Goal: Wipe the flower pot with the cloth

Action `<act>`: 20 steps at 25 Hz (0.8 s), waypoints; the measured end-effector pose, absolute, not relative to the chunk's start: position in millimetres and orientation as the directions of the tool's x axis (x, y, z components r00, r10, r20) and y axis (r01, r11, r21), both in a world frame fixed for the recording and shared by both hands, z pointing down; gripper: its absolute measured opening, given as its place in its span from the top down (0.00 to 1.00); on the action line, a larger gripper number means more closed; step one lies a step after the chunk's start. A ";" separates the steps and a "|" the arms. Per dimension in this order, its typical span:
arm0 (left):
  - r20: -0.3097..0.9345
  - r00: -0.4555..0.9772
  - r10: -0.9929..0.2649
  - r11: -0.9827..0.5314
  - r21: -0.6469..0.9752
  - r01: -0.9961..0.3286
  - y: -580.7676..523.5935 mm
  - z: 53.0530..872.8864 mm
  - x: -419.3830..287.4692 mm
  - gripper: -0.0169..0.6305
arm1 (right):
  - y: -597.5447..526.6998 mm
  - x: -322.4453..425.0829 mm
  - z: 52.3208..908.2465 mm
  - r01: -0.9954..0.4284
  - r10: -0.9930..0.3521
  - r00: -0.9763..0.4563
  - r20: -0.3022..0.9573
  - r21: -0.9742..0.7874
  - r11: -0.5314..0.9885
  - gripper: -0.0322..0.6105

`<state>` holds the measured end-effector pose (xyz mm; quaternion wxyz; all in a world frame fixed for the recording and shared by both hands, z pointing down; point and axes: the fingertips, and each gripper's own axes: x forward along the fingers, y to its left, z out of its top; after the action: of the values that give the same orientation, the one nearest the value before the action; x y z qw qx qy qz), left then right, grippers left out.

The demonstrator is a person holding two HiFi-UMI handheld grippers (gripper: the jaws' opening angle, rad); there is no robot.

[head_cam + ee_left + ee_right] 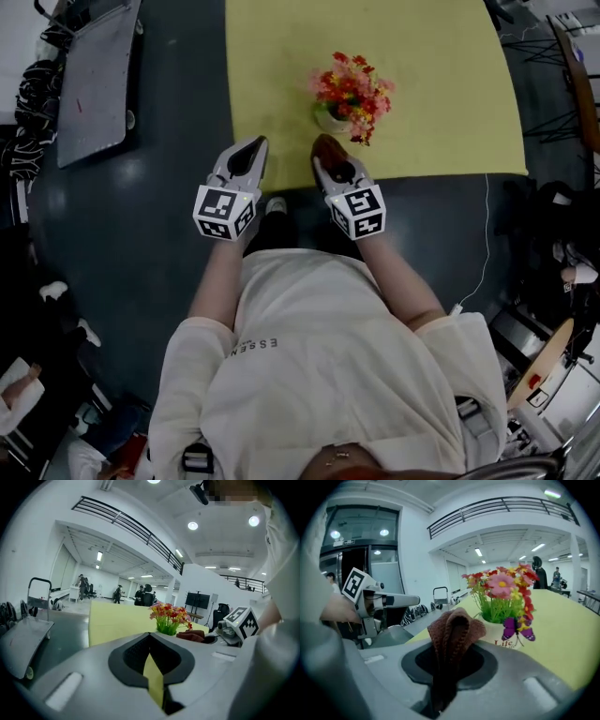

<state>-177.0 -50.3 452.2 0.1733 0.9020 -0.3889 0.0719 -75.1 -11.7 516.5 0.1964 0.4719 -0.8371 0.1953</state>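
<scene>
Right claw (327, 153), angled down, pinches cloth (454, 630).

The cloth (454, 630) is knitted and rough. The pot (493, 631) looks smooth and glossy. The table (281, 94) is matt. The right gripper (451, 663) is smooth plastic.

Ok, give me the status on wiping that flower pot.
Done: the brown cloth is clamped in the right gripper. In hand: that gripper holds it near the flower pot on the yellow tabletop, with no contact visible. Left: all the wiping. The left gripper is shut, empty, alongside.
</scene>
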 end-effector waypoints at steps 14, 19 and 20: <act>0.277 0.809 -0.518 -0.747 0.314 -0.586 -70.2 481.3 -190.5 0.96 | -105.8 -92.9 548.3 -0.949 -0.800 -0.211 0.561 -0.314 0.031 0.86; 0.285 0.826 -0.486 -0.755 0.338 -0.562 -65.5 490.5 -189.7 0.96 | -104.6 -81.6 552.6 -0.944 -0.801 -0.184 0.569 -0.330 -0.017 0.86; 0.287 0.828 -0.482 -0.756 0.340 -0.559 -65.5 491.8 -189.7 0.96 | -103.1 -80.5 552.8 -0.940 -0.803 -0.184 0.566 -0.340 -0.024 0.86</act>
<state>-189.7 -65.5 491.8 0.2097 0.9327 -0.2790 0.0911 -80.5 -103.1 552.8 0.1010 0.6307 -0.6911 0.3382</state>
